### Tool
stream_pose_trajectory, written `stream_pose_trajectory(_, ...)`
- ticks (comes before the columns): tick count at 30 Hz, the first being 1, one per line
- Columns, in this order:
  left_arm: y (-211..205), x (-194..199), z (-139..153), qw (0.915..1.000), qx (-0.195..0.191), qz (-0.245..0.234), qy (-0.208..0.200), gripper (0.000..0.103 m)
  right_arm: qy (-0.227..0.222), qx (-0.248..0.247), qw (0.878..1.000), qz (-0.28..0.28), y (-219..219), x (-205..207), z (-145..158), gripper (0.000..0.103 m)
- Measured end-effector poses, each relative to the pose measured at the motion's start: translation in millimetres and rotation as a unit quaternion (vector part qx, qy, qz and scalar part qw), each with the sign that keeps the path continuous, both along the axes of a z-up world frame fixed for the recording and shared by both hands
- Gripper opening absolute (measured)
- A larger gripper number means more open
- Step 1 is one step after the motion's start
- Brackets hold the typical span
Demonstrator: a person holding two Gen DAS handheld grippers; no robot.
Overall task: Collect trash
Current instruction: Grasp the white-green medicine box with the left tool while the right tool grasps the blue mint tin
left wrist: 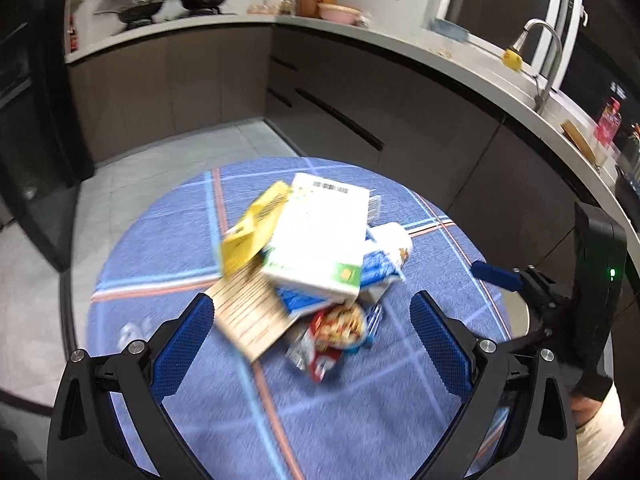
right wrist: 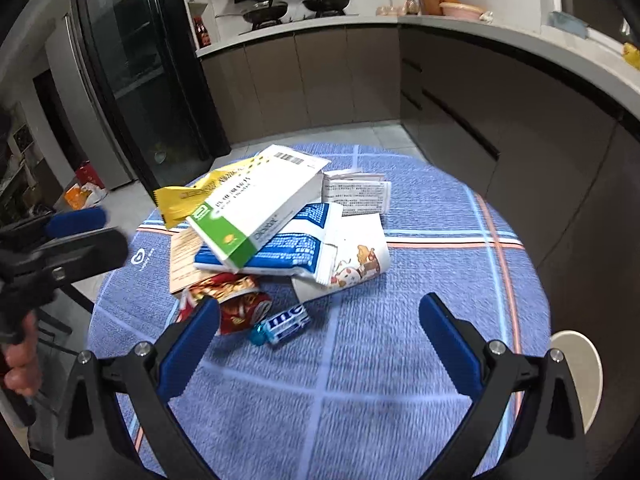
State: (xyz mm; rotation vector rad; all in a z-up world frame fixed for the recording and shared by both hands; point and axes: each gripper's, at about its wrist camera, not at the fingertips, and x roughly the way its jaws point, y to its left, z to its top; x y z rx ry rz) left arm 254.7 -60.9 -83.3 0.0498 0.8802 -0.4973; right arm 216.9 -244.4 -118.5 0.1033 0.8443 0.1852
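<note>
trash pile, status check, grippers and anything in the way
Left gripper open, empty. Right gripper open, empty. Trash pile untouched on blue tablecloth. Path clear.

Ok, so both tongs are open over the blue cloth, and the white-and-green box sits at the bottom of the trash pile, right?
Not quite. The white-and-green box lies on top of the pile, over the blue-and-white packet, as the right wrist view shows. The rest holds: left tongs and right tongs are open over the blue cloth.
</note>
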Motion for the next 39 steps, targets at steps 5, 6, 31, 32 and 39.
stream_pose_trajectory(5,-22.1,36.2,-14.5,0.9993,0.012,-0.031,0.015,0.094,0.008,0.010,1.000,0.021,-8.6,22.5,-16.8,0.086)
stream_pose_trajectory(6,-23.1,40.1,-15.8,0.9992,0.011,-0.034,0.020,0.094,0.008,0.011,1.000,0.026,-9.0,24.9,-18.5,0.084)
stream_pose_trajectory(31,-7.5,56.7,-18.3,0.9975,-0.027,-0.021,0.062,0.091,-0.007,0.048,0.997,0.055,-18.5,-3.4,-24.0,0.011)
stream_pose_trajectory(32,-11.6,54.7,-14.1,0.9985,-0.018,-0.022,0.047,0.091,-0.006,0.049,0.997,0.051,-20.3,-4.2,-24.4,0.019)
stream_pose_trajectory(39,-59.1,67.8,-19.4,0.9966,0.064,-0.028,0.044,0.095,-0.005,0.054,0.998,0.029,-32.4,-8.9,-27.1,0.029)
